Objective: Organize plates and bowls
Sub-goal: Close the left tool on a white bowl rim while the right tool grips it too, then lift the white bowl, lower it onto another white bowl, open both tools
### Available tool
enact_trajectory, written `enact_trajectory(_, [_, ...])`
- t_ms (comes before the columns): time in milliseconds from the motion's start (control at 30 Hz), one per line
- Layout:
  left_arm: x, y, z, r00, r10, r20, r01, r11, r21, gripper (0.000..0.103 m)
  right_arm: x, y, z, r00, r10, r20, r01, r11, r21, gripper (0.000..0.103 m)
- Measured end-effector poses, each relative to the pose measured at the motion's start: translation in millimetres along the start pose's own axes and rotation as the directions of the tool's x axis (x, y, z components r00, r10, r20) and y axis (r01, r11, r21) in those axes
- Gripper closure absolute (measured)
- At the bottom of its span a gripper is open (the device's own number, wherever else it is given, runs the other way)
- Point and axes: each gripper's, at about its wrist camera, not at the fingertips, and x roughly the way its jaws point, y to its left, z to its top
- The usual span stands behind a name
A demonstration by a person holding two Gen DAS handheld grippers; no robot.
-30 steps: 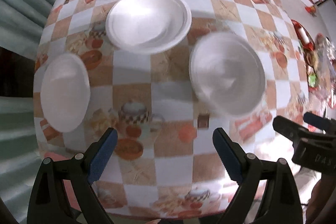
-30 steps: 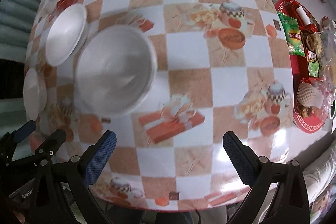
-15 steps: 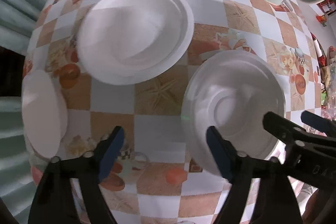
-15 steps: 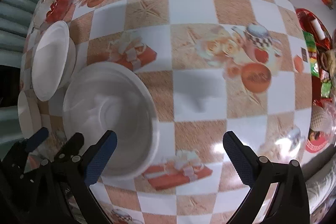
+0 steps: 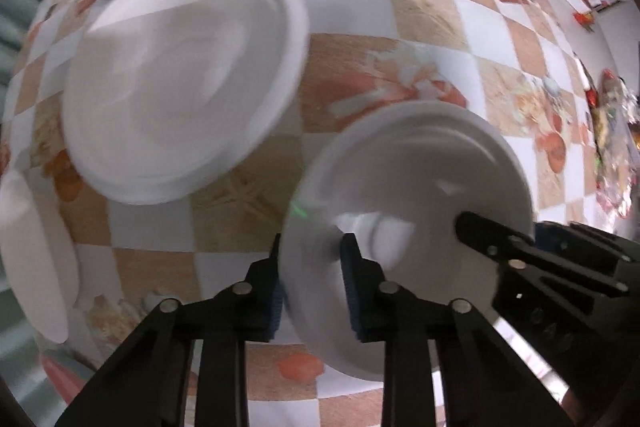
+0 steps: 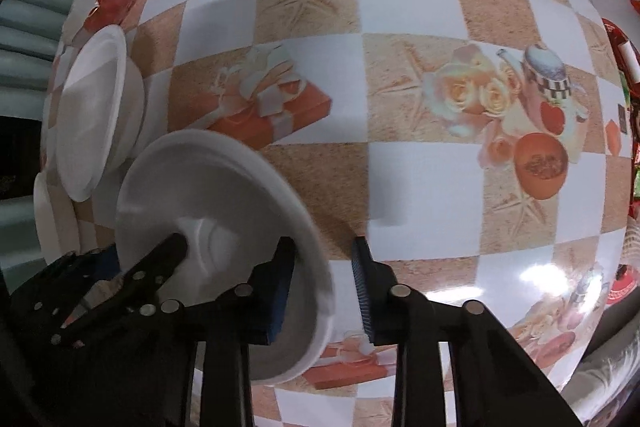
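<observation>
Table with checkered cloth: three white dishes on it, a stacked plate far left, another plate at the left edge.

Bowl sits nearest, both grippers straddling its rim from opposite sides. Left gripper: jaws just closed narrow, wall between the pads, looks pinched. Right gripper: jaws also just closed; inner pad is at the wall, but the outer pad still shows a gap, so grip is doubtful.

Risks:
- thin rim flexes or cracks under two-sided squeeze
- uneven lift tilts the bowl, and it slips from the right side
- swinging it left clips the stacked plate
</observation>
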Motion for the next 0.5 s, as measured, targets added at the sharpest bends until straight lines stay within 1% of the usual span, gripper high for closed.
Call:
enact_trajectory(33, [-0.5,-0.1,-2.4,1.0,0.003,0.002,-0.003,1.0,0.01,0.075,-0.6,4.0,-1.6,1.0,-0.011,0.0,0.011,1.0,-0.004,0.082])
enact_trajectory(133, [-1.7,3.7,-14.5,1.0,-0.006,-0.01,0.006,1.0,0.023,0.075,0.3,11.1,-14.8,1.0,-0.008,-0.01,0.008,1.0,-0.008,0.082])
enact_trajectory(167, [-1.6,1.2,-20.4,1.0,-0.002,-0.01,0.003,0.999,0.033,0.075,1.4,21.9,-32.9,1.0,-0.009,-0.011,0.009,1.0,-0.013,0.082])
enact_trajectory(233, [-2.7,1.7,-38.0,1.0,0.013,-0.009,-0.012,0.998,0.061,0.075,3.5,28.8,-47.8,1.0,-0.008,-0.021,0.007,1.0,-0.029,0.082])
enact_trajectory(333, [-2.2,7.9,-70.7,0.999,0.027,-0.032,-0.025,0.997,0.074,0.075,10.2,39.4,-75.5,0.998,0.005,-0.055,-0.007,0.999,-0.034,0.082])
enact_trajectory(400, [-1.7,12.3,-90.3,0.998,0.034,-0.043,-0.031,0.996,0.078,0.075,16.1,48.1,-98.0,0.997,0.013,-0.081,-0.016,0.999,-0.035,0.082])
enact_trajectory(500, [-1.2,17.0,-126.3,0.997,0.062,-0.053,-0.056,0.992,0.109,0.075,24.9,59.6,-131.5,0.993,0.026,-0.117,-0.029,0.999,-0.024,0.082])
